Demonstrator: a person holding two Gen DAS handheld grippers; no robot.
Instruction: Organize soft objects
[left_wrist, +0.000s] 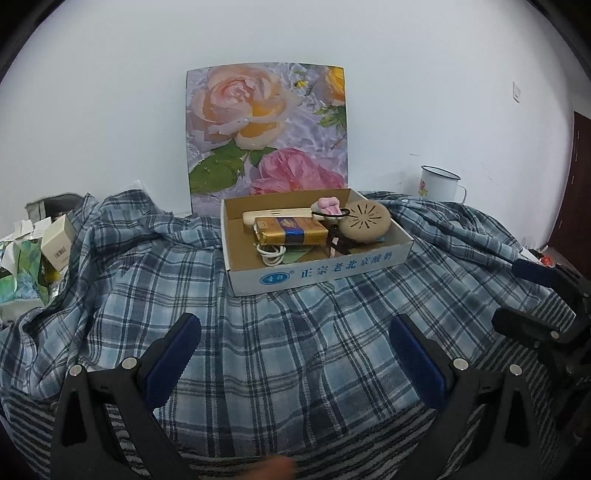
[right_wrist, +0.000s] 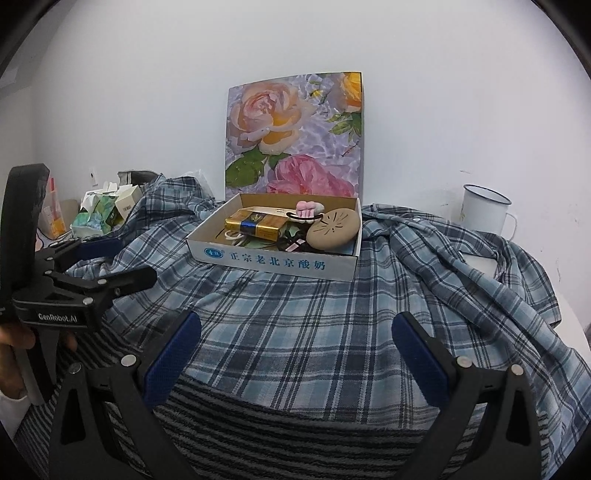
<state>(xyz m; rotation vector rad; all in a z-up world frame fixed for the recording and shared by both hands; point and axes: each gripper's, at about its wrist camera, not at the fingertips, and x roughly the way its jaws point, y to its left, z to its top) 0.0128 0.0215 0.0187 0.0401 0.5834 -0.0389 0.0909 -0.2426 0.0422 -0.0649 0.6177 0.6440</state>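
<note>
- Left gripper (left_wrist: 295, 354): jaws spread wide, holding nothing, poised over the plaid shirt (left_wrist: 295, 369).
- Right gripper (right_wrist: 295, 354): jaws spread wide, empty, over the same shirt.
- Plaid shirt: draped across the table, overlying a striped cloth (right_wrist: 295, 435) at 6 o'clock.
- Cardboard tray (left_wrist: 317, 273): rests on the shirt at 12 o'clock, filled with small items.
- Enamel mug (right_wrist: 484, 212): at 2 o'clock, beside the shirt.
</note>
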